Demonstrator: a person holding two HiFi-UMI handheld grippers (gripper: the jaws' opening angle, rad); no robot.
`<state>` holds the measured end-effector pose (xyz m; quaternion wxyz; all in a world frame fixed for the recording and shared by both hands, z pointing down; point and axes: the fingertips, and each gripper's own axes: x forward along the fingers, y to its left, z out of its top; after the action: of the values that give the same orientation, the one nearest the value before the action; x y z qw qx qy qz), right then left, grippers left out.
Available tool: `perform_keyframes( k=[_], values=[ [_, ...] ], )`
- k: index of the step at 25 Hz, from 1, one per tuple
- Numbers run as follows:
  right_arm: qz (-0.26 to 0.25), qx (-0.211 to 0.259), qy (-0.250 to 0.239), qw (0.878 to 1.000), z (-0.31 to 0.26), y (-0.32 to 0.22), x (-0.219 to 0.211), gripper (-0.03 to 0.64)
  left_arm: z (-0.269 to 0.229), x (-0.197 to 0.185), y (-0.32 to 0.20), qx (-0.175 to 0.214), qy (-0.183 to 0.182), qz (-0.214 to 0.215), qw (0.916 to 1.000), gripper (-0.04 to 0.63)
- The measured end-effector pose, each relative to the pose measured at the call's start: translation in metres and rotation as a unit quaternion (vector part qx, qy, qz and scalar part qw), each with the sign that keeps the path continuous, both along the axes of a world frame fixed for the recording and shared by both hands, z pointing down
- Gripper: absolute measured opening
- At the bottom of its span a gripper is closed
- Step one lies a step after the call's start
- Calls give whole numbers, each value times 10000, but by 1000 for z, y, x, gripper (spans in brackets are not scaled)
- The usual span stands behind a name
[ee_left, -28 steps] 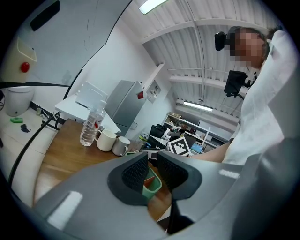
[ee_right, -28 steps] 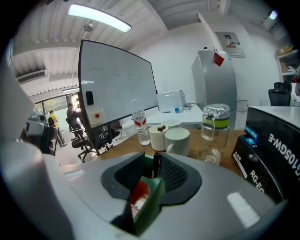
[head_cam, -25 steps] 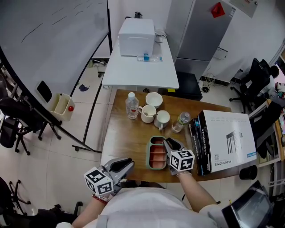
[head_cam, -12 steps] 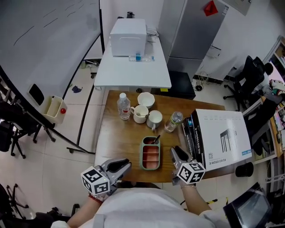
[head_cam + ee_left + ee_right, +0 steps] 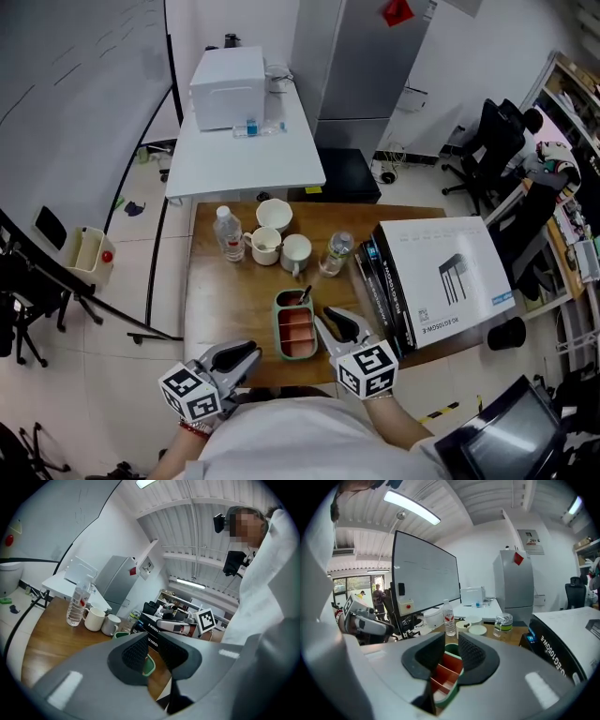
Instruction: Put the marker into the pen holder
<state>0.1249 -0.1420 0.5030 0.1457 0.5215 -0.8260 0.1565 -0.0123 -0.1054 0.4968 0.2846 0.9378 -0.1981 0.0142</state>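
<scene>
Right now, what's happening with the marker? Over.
Left gripper open, empty. Right gripper empty, jaws just narrowed. Dark marker stands in green red-lined pen holder. Nothing blocking.

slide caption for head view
Marker in the pen holder's far compartment; right gripper near it, empty jaws just closing; left gripper at the table edge.

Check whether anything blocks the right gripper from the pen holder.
Nothing visible does. The right gripper, its empty jaws apart though they have just closed a little, points straight at the pen holder close ahead.
</scene>
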Motion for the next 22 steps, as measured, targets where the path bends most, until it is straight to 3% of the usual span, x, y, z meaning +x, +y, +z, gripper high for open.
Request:
perform_keyframes(
  k=[19, 22],
  values=[
    [214, -170, -271, 9993, -1, 24, 12, 58, 13, 8, 21, -229, -60, 99, 9997, 64],
    [229, -161, -293, 9992, -1, 22, 14, 29, 13, 8, 16, -156, -2, 89, 9998, 64]
  ],
)
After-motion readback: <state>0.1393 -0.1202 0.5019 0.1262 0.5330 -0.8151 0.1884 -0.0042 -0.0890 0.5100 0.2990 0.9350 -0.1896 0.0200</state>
